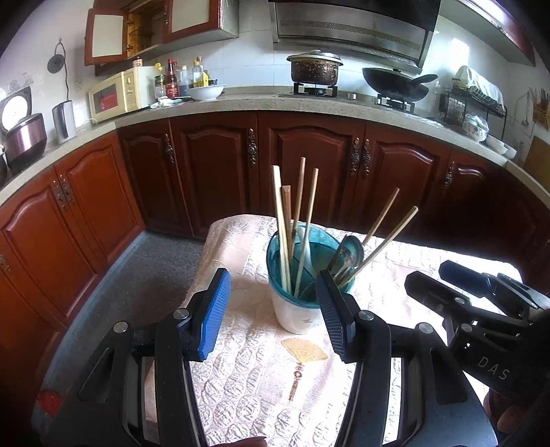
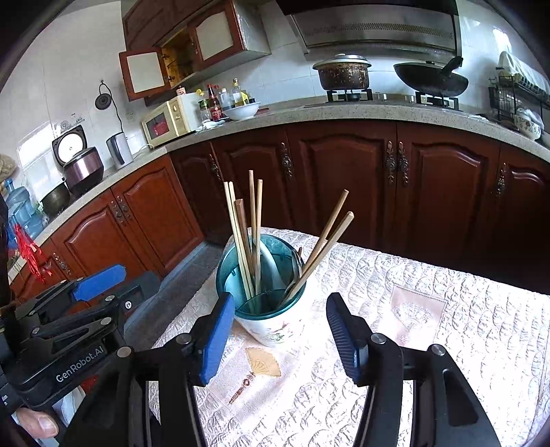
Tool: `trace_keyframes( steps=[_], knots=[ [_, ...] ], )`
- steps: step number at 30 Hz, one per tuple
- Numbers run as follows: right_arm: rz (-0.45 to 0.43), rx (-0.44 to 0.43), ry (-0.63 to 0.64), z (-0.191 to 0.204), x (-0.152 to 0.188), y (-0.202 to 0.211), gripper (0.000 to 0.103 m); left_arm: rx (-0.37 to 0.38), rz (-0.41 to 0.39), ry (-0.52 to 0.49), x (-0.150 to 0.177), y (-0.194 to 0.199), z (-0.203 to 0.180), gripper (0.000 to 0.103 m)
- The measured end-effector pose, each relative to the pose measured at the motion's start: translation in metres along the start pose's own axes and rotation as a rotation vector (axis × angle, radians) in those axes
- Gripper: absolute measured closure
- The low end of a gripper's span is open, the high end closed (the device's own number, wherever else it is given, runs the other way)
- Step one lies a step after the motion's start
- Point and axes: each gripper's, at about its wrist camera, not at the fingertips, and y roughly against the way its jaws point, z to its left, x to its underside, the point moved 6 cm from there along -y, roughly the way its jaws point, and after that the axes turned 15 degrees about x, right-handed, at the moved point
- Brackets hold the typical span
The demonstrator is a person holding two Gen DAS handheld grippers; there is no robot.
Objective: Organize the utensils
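Both grippers, left gripper [image 1: 273,314] and right gripper [image 2: 280,338], hang open and empty before the white ceramic holder with its teal plastic insert [image 2: 266,295] on the quilted cloth [image 2: 429,330], whose light, stiff, slippery wooden chopsticks [image 2: 245,237] look best pinched near their tops.

A home kitchen. A speckled stone worktop [image 2: 343,111] runs along the far wall and turns down the left side, above dark red wooden cabinet doors [image 2: 337,172]. On the gas hob stand a stained lidded pot [image 2: 343,74] and a black wok [image 2: 431,82], under a steel extractor hood [image 2: 374,29]. Further left are sauce bottles [image 2: 215,101], a white bowl [image 2: 242,110], a cream microwave [image 2: 165,122] and a rice cooker [image 2: 80,161]. A dish rack [image 1: 472,99] sits at the far right.
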Motion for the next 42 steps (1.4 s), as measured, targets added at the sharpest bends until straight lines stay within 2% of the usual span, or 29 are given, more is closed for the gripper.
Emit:
trace_keyframes(
  steps=[42],
  knots=[
    [0.043, -0.002, 0.019, 0.009, 0.005, -0.019, 0.049, -0.04, 0.002, -0.002, 0.006, -0.008, 0.005, 0.052]
  ],
)
